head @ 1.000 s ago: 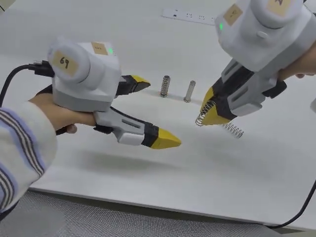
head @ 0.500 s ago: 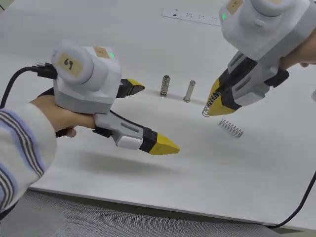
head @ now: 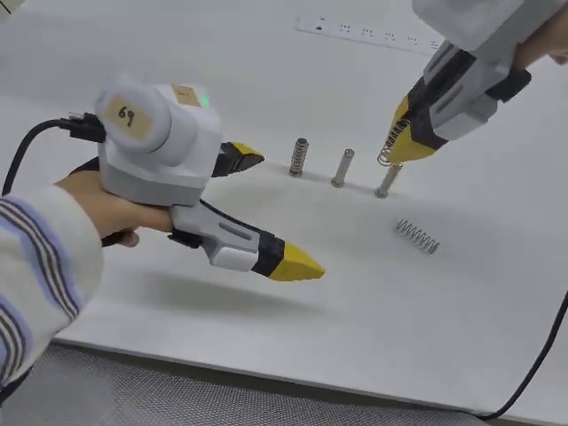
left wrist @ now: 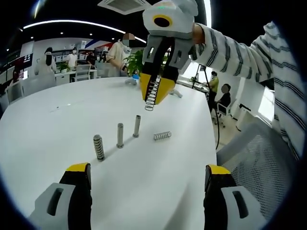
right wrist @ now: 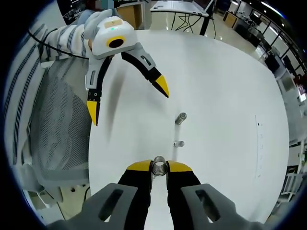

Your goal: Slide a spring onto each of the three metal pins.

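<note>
Clenched on a thin wire spring (head: pixel 389 146), the yellow-tipped jaws of the right gripper (head: pixel 397 149) hold it just above the end pin (head: pixel 388 180), a slim polished metal post. Judging from this, the soft coil could catch on the pin's top, buckle or squirt free if it comes down off-axis. The left gripper (head: pixel 282 211) hovers with jaws released and empty near the spring-clad pin (head: pixel 299 156); the middle pin (head: pixel 342 167) stands bare, and a spare spring (head: pixel 416 236) lies on the smooth white bench (head: pixel 399 319).
</note>
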The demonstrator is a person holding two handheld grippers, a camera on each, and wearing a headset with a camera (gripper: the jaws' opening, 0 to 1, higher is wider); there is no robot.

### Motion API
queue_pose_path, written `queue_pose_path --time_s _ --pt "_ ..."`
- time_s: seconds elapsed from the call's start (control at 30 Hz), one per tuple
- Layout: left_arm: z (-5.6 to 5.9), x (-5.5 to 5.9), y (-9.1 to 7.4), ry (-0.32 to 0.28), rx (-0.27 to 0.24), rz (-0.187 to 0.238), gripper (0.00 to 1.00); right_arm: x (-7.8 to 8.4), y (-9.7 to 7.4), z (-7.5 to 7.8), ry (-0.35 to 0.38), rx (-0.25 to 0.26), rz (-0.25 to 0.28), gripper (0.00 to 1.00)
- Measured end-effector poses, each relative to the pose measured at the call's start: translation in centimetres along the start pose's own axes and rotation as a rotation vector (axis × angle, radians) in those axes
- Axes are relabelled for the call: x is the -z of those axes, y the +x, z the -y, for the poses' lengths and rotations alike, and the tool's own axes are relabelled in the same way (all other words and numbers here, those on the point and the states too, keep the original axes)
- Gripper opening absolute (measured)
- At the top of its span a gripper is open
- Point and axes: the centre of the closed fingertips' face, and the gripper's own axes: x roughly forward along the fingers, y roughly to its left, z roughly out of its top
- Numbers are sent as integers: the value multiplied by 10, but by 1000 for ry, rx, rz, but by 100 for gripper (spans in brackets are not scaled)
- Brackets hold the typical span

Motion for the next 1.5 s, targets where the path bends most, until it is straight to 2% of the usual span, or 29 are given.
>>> queue_pose_path --time_s 0.27,0.63,0.87,1.17,1.4,1.5 --pt "3 4 1 -10 19 -14 98 -5 3 14 -17 -10 -11 8" --pt "-3 1 1 -22 13 -12 98 -11 8 32 -31 -16 -24 8" --pt "-4 2 -1 -28 9 -14 98 -12 22 42 -38 -38 -35 8" --pt "-8 3 -5 -22 -3 -10 98 -16 32 42 -55 -53 -38 8" --pt "-8 4 -7 -26 -5 -10 98 -12 41 40 -68 -70 -60 8" --pt "-9 5 -8 -30 -7 -15 98 -13 43 40 -55 -67 -47 8"
